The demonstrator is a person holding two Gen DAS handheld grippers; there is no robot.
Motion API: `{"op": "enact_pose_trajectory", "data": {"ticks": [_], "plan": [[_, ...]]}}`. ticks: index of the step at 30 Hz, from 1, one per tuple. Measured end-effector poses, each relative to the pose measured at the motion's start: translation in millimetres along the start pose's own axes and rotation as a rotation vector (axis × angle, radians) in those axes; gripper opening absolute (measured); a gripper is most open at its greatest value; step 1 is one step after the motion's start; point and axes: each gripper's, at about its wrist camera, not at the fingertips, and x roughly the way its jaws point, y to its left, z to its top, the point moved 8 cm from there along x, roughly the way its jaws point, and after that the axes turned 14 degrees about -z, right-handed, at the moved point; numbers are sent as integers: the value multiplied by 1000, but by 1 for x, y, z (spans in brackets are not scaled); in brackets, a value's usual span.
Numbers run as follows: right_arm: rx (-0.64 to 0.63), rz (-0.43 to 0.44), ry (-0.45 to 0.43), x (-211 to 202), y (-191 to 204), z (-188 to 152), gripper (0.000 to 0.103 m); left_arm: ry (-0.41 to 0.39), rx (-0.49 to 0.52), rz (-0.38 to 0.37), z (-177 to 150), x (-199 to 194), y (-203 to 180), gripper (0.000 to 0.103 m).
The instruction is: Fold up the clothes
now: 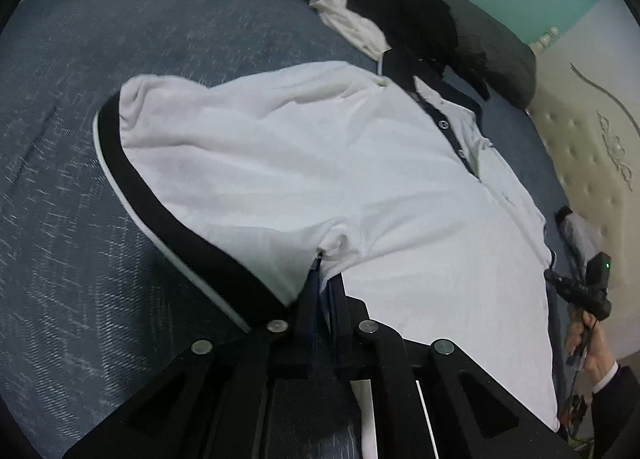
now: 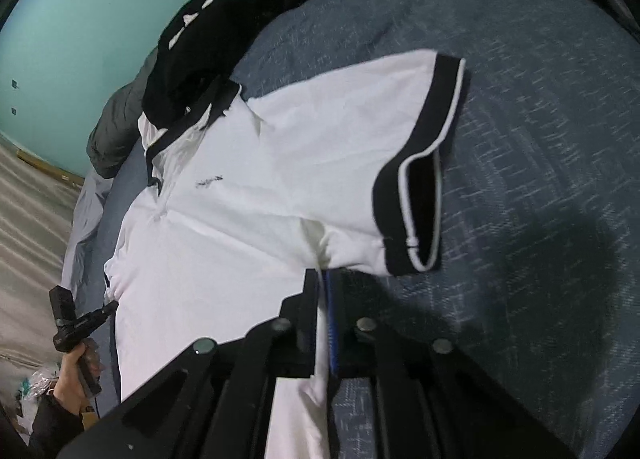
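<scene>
- white polo shirt (image 1: 320, 163) lies front up and spread flat on the blue-grey bedspread (image 1: 80, 139); everything below is placed against this shirt.
- its collar, button placket and sleeve cuffs are black; each cuff carries a thin white stripe.
- small dark script mark on the chest, just beside the placket, seen in the right wrist view.
- left gripper (image 1: 326, 279) sits at the shirt's side seam just under one armpit; jaws drawn together, a fold of white cloth pinched between them.
- that sleeve fans outward from the grip point, cuff edge resting on the bedspread.
- right gripper (image 2: 324, 279) sits at the opposite armpit in the same way; jaws closed tight on white fabric, a blue pad strip showing on one finger.
- the sleeve by it lies flat, cuff opening facing the camera.
- heap of other clothes (image 1: 380, 7) beyond the collar: a black garment on top touching the collar, white and grey pieces beside it.
- cream tufted headboard (image 1: 580, 147) off the shirt's side, near the right gripper's end.
- teal wall (image 2: 80, 19) behind the heap.
- person's hand (image 2: 76, 371) and dark sleeve hold the far gripper's handle at the shirt's edge, seen in each view.
</scene>
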Motion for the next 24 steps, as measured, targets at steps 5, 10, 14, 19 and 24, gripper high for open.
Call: {"op": "enact_pose_trajectory", "data": {"ticks": [5, 10, 14, 19, 24], "plan": [[6, 46, 40, -9, -3, -13, 12, 24, 1, -65, -20, -17, -7, 27], [-43, 67, 86, -5, 8, -36, 13, 100, 12, -99, -49, -4, -12, 26], [-56, 49, 111, 2, 11, -46, 2, 95, -5, -93, -51, 0, -10, 3], [-36, 20, 46, -7, 3, -34, 1, 55, -7, -38, -35, -15, 0, 2], [-29, 23, 44, -6, 2, -31, 1, 64, -8, -32, -37, -16, 3, 1]]}}
